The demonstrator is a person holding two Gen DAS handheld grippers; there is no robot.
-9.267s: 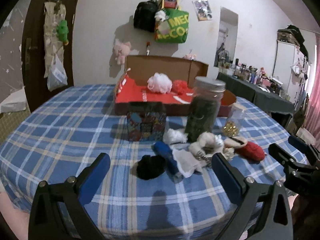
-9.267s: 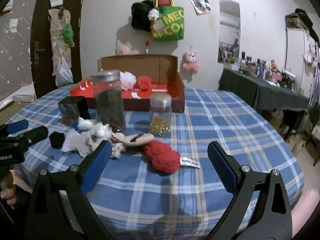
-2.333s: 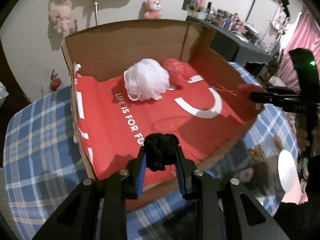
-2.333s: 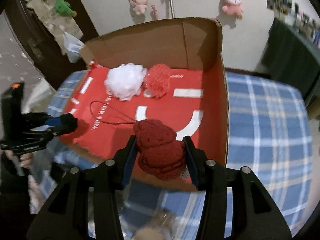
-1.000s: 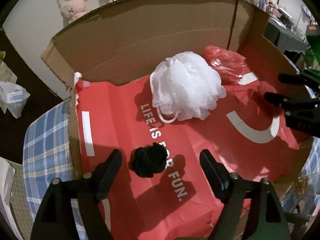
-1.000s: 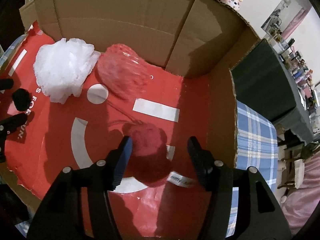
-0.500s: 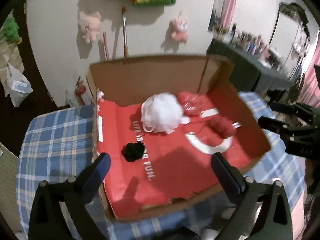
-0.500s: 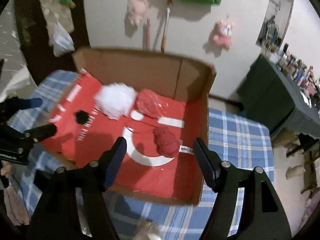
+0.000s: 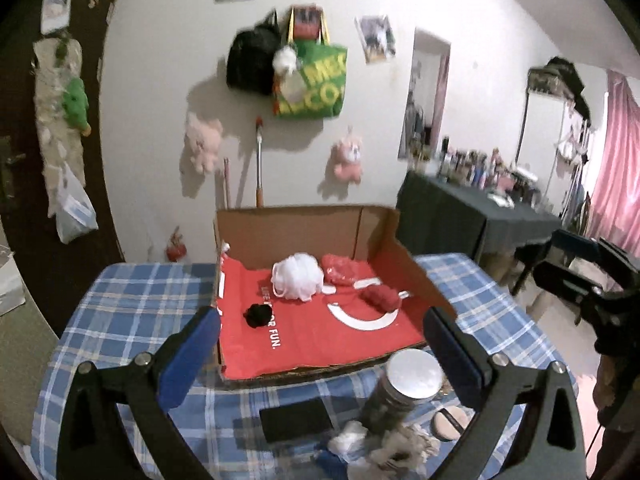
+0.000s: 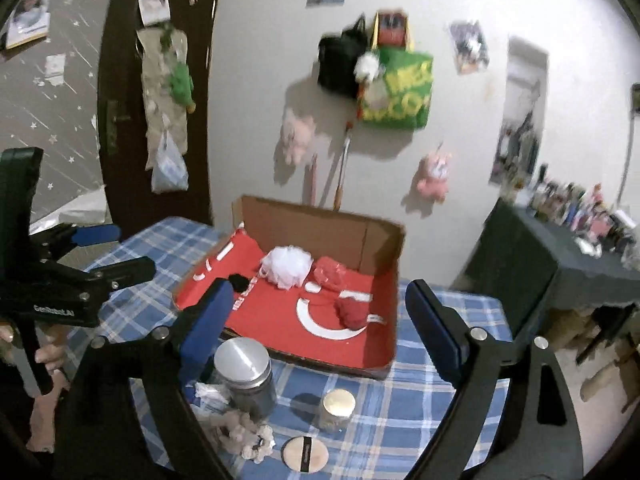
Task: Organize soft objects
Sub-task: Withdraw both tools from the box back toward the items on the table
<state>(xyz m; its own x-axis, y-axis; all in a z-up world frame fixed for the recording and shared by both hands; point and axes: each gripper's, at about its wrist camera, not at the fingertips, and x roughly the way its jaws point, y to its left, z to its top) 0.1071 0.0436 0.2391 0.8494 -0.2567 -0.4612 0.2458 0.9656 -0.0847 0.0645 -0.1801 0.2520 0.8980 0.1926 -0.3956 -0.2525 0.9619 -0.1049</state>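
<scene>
Blue-and-white plaid tabletop (image 9: 132, 312) carries everything. Beyond both sets of fingers sits the shallow brown cardboard box with red printed liner (image 9: 304, 232). Inside it: white mesh bath pouf (image 9: 297, 276) at the back, red mesh pouf (image 9: 340, 267) touching its right side, dark red knitted plush (image 9: 380, 295) further right, small black fuzzy pompom (image 9: 258, 315) nearest the left fingers.

Left gripper (image 9: 322, 344): fingers spread wide, nothing between them. Right gripper (image 10: 318, 320): fingers apart and empty, jaws have just been opening.

Left view only: black rectangular block (image 9: 296, 420) below the fingers. Right view only: small gold-lidded glass jar (image 10: 335, 410) and round tan disc (image 10: 305, 454). Tall silver-lidded jar (image 10: 246, 376) appears in both, near the box's front edge.

Bare tabletop lies left of the box; the right side ends close to the box wall.
</scene>
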